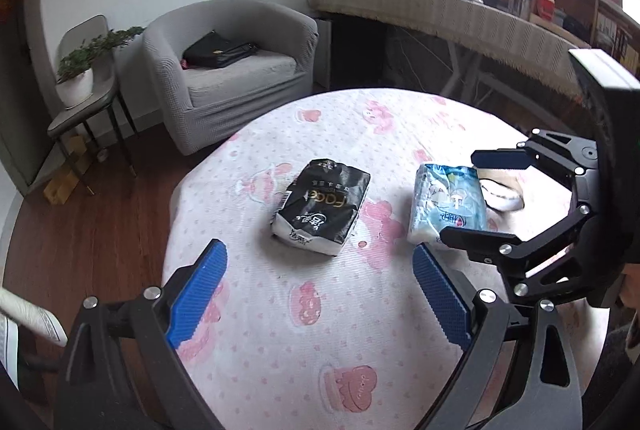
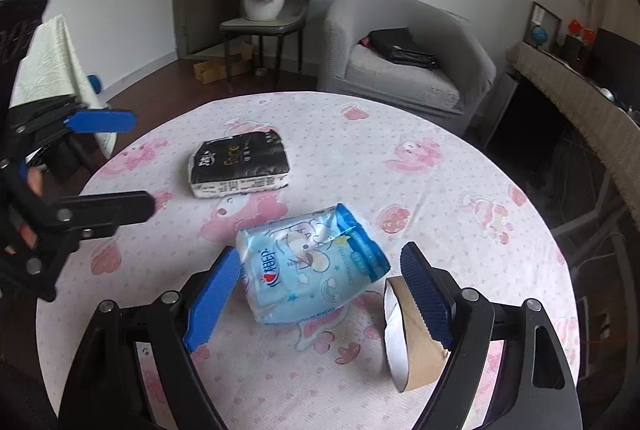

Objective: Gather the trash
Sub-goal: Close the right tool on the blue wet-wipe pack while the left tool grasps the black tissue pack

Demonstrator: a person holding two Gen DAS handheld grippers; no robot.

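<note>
A black tissue pack point(image 1: 322, 205) point(image 2: 240, 165) lies in the middle of the round table with the pink-patterned cloth point(image 1: 360, 133) point(image 2: 440, 181). A light blue tissue pack point(image 1: 448, 205) point(image 2: 312, 270) lies to its right. A brown cardboard tape roll point(image 2: 412, 342) point(image 1: 502, 185) lies on its side beside the blue pack. My left gripper point(image 1: 320, 290) is open and empty, a little short of the black pack. My right gripper point(image 2: 320, 294) is open, its fingers on either side of the blue pack's near end, the right finger against the roll.
A grey armchair point(image 1: 232, 61) point(image 2: 404, 49) with a black bag stands beyond the table. A chair with a potted plant point(image 1: 80, 77) point(image 2: 276, 1) stands by the wall. A cloth-covered desk point(image 1: 460, 13) runs along the right.
</note>
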